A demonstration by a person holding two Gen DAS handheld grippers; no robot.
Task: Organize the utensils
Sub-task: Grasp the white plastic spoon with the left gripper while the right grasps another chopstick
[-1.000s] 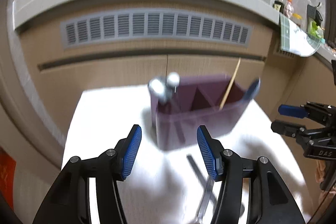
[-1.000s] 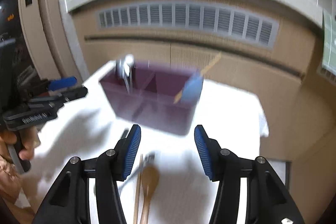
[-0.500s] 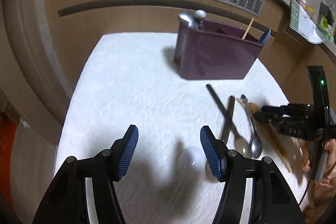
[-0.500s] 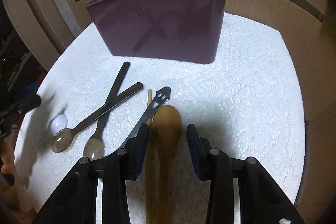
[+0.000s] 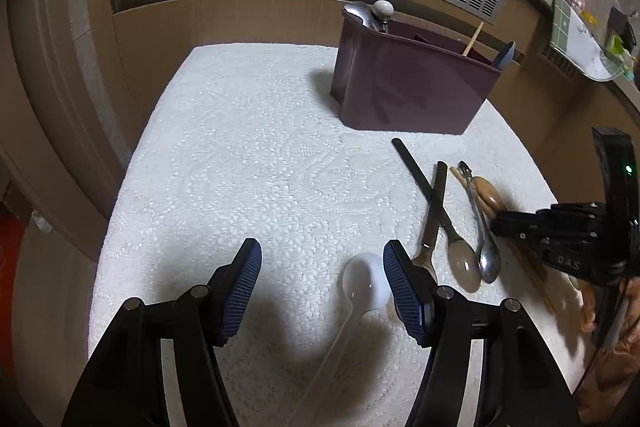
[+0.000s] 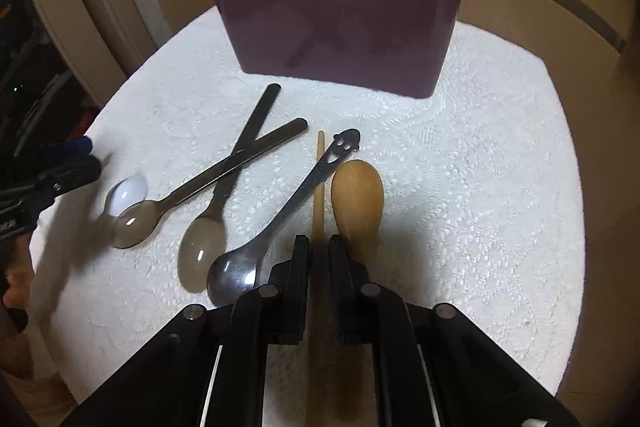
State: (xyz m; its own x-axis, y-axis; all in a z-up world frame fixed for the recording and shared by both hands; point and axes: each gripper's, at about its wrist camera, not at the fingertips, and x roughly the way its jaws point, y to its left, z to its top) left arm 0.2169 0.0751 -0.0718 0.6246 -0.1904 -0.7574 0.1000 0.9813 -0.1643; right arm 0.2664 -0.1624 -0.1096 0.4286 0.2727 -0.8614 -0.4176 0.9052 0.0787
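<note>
Right gripper [image 6: 319, 247] clamped on the wooden chopstick [image 6: 320, 183], wooden spoon [image 6: 357, 197] pressed against its outer finger. Left gripper [image 5: 322, 285] half open over the white spoon [image 5: 366, 283], bowl just inside one pad, nothing pinched. Remaining spoons fanned toward the near edge of the white tablecloth [image 5: 240, 147], purple caddy [image 6: 340, 23] at the far edge. Likely risks: thin stick pivoting or slipping in the pinch on lifting, nudging the smiley-handled metal spoon [image 6: 280, 227] alongside; glossy white bowl squirting sideways from an off-centre squeeze.
</note>
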